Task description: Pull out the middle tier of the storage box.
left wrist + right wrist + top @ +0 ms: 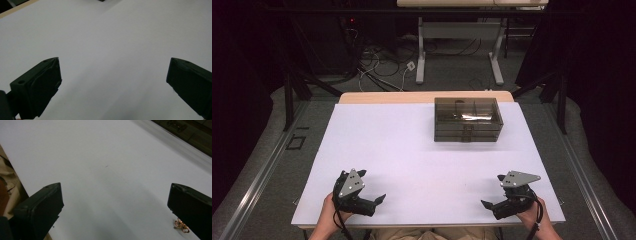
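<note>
The left gripper (373, 202) rests at the near left of the white table (412, 150), its jaws apart with nothing but bare tabletop between them, as the left gripper view (113, 75) also shows. It points toward the middle of the table and, to my judgement, has no part in the first step; it is best kept low and quiet where it is, ready to steady the box later.

Farther right and well away, at the far side of the table, stands a smoky translucent drawer box (468, 120) with its drawers facing the person. Something pale and shiny lies in its open top tray, too small to make out.

At the near right the right gripper (493, 206) is held low, jaws spread wide and empty. In the right gripper view a small copper-coloured wire ornament (182, 225) lies on the table just beside the tip of the right-hand jaw, seemingly touching it or nearly so; it looks like a tiny piece of jewellery.

The step in hand appears to be picking up that ornament. To do it well, the right gripper (115, 197) should shift sideways until the piece sits midway between the jaws, drop until the tips graze the tabletop, then close slowly. The piece is thin and light, so a nudge from a jaw could flick it off the near edge.
</note>
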